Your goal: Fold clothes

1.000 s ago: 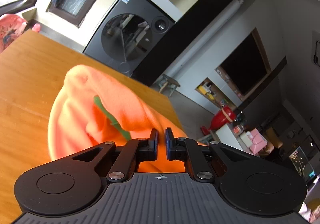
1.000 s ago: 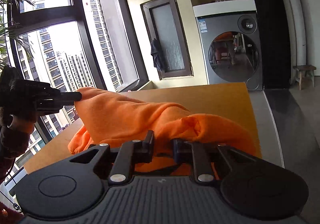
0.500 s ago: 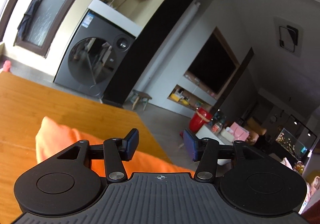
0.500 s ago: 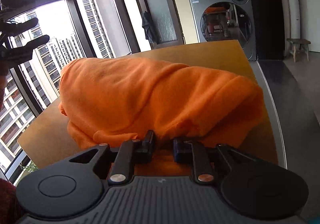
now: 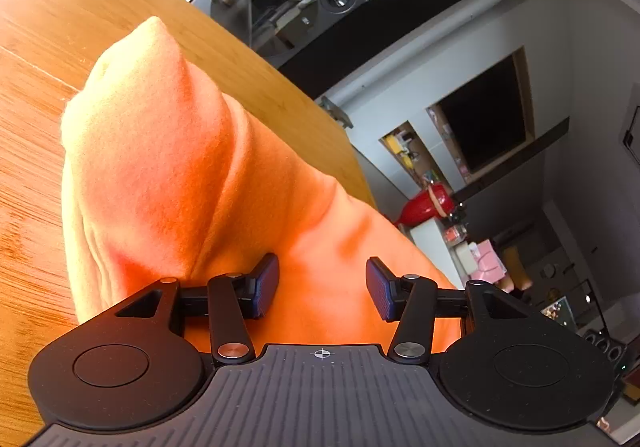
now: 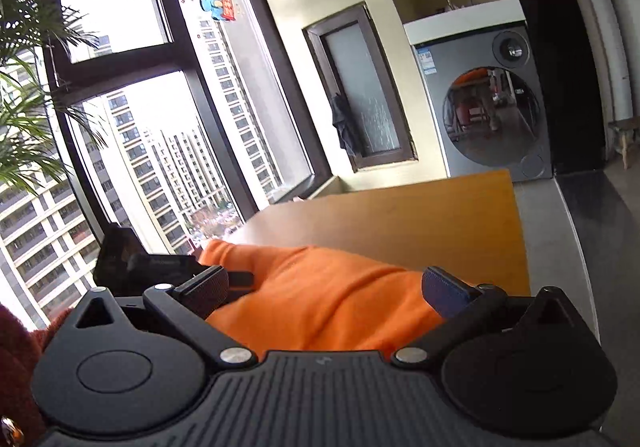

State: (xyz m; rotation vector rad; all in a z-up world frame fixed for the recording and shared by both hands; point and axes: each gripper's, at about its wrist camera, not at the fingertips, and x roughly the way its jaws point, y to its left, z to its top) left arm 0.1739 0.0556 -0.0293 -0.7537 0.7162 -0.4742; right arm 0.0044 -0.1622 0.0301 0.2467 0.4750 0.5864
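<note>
Both pairs of jaws stand apart over the orange garment [image 5: 168, 167], bunched near the table's [image 5: 36, 47] right edge; grab edges, not folds.

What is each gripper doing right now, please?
Left gripper: open, holding nothing, over the orange garment.
Right gripper: open, holding nothing, over the same garment.

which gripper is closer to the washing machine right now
Hard to call, probably the left. The left gripper hangs open over the orange garment near the wooden table's far edge, facing the washing machine. The right gripper, also open, sees it across bare tabletop.
</note>
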